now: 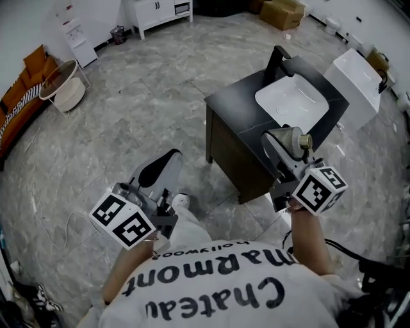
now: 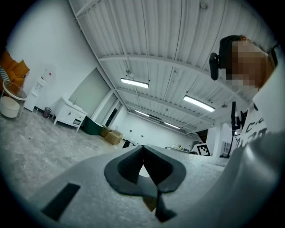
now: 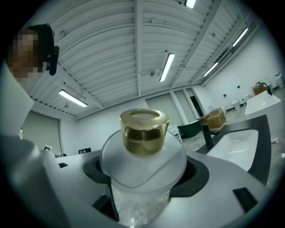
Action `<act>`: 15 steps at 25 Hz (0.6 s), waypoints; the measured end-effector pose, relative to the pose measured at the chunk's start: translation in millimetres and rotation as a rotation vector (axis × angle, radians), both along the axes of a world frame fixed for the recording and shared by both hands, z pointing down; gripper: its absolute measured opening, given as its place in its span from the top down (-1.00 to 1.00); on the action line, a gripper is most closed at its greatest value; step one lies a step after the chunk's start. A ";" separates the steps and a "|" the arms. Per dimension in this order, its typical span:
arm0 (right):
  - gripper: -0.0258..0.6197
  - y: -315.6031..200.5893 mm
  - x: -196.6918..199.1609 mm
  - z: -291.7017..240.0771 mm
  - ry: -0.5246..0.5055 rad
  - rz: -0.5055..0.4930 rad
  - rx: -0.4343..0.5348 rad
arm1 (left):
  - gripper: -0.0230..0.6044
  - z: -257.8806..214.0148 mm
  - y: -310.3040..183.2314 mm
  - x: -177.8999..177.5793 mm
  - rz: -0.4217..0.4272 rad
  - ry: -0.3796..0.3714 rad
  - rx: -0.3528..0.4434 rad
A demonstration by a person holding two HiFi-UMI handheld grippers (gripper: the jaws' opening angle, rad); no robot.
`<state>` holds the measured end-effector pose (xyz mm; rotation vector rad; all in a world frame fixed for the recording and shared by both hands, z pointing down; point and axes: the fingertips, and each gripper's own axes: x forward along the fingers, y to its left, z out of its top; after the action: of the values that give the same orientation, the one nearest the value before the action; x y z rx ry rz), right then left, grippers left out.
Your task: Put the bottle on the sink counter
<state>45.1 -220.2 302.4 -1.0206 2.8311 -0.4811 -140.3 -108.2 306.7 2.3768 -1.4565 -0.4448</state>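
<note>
Grey marbled floor [image 1: 128,109] is taking up most of the head view, so we are entering it first. Next, a black sink counter [image 1: 234,109] on a dark cabinet is standing at upper right. A white rectangular basin [image 1: 291,99] is sitting sunk in its top, and a black angular tap [image 1: 278,61] is rising at the basin's far side. A white boxy unit [image 1: 353,77] is standing just beside the counter's far right end. A white low cupboard [image 1: 160,11] is sitting against the far wall, well apart from the counter.

We are holding two hand-held tools. The left gripper [image 2: 143,165] is hanging over bare floor at lower left, well apart from the counter. In its own view its dark pads [image 2: 129,167] are pressing together with nothing between them. The right gripper [image 1: 286,146] is clamping a frosted glass bottle [image 3: 142,160] by its body, with the jaws lying along both sides. In the head view the bottle is showing over the near edge of the counter, just in front of the basin. We are not able to tell whether it is touching the top. Smallest item: a shiny gold cylindrical cap [image 3: 143,131] is sitting on the bottle's neck, pointing away from the jaws.
</note>
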 end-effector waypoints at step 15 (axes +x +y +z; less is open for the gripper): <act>-0.14 -140.6 -48.2 35.3 -0.004 0.391 -0.098 | 0.88 19.0 -210.0 -74.9 0.371 -0.051 -0.065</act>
<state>-3.1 -360.9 337.6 -1.5412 2.5283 -0.5774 -215.2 -318.3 325.8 2.5436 -0.9956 -0.2400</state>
